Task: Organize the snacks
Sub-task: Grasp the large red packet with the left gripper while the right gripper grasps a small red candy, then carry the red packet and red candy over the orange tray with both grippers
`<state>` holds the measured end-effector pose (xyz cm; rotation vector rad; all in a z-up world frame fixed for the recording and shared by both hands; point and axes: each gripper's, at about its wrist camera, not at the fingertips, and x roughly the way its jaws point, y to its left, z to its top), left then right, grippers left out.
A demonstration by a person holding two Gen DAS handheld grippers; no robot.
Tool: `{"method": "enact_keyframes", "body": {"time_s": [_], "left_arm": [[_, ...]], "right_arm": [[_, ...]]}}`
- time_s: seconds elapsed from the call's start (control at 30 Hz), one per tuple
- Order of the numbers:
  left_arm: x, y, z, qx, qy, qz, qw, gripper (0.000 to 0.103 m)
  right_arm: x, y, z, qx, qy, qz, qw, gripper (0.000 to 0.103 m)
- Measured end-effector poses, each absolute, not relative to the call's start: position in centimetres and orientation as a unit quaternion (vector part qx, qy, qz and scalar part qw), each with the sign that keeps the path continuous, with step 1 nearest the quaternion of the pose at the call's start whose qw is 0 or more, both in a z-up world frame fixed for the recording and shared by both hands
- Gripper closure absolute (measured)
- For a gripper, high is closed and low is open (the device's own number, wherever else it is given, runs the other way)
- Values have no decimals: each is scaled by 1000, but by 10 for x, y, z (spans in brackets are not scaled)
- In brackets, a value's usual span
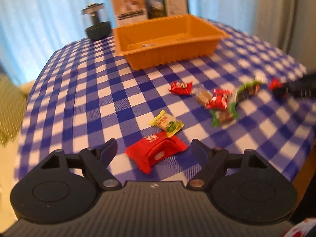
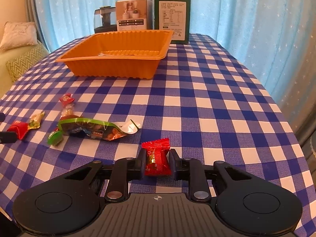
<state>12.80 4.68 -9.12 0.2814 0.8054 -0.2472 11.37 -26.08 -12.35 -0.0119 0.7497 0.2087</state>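
An orange tray (image 1: pixel 207 32) (image 2: pixel 65 58) stands at the far side of the checked table. My left gripper (image 1: pixel 155 148) is open, its fingers on either side of a red snack packet (image 1: pixel 156 153) lying on the cloth. A yellow-green candy (image 1: pixel 166 123) lies just beyond it. My right gripper (image 2: pixel 157 163) is shut on a red wrapped candy (image 2: pixel 157 158). Several more snacks lie in a row: red packets (image 1: pixel 180 87) (image 1: pixel 217 99), a green-edged bag (image 2: pixel 90 129), a green candy (image 2: pixel 55 137).
Behind the tray stand a white box (image 2: pixel 132 13), a dark green box (image 2: pixel 171 15) and a black device (image 2: pixel 104 19). Blue curtains hang behind. A sofa with cushions (image 2: pixel 17 59) is at the left. The table edge drops away at the right (image 2: pixel 286 118).
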Motion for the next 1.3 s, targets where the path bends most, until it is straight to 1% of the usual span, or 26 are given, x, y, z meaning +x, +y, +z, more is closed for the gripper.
{"method": "enact_keyframes", "body": {"time_s": [0.07,0.1,0.17,0.23,0.3,0.37,0.43,0.57,0.6,0.63,0.8,1.03,1.3], "left_arm": [[134,49,-94,153,402,-134,893,27],[137,50,-95,159,405,-136,890,33],[143,51,-98,171,411,-143,884,35],[148,52,-101,180,419,-156,876,40],[153,51,-104,185,432,-171,866,41],[157,52,-104,178,437,-182,862,46],[159,52,-104,171,444,-194,858,59],[163,47,-102,174,450,-203,852,68],[163,47,-102,168,453,-203,851,73],[164,47,-101,160,457,-200,852,76],[160,43,-98,138,462,-180,857,79],[145,44,-83,76,447,-153,878,79],[140,31,-64,58,424,-134,894,79]], "right_arm": [[114,-261,-123,-4,365,101,926,78],[115,-261,-123,-2,364,101,926,79],[115,-260,-123,0,363,101,926,79],[116,-260,-123,0,363,100,927,79],[116,-259,-124,1,363,100,926,78],[117,-259,-124,3,364,100,926,79],[117,-259,-125,6,366,101,925,78],[118,-257,-125,8,367,103,925,78],[118,-256,-125,9,366,104,925,78],[118,-256,-125,9,366,104,925,78],[115,-254,-124,11,363,104,926,79],[113,-257,-117,27,352,103,930,79],[109,-253,-104,37,335,101,936,79]]}}
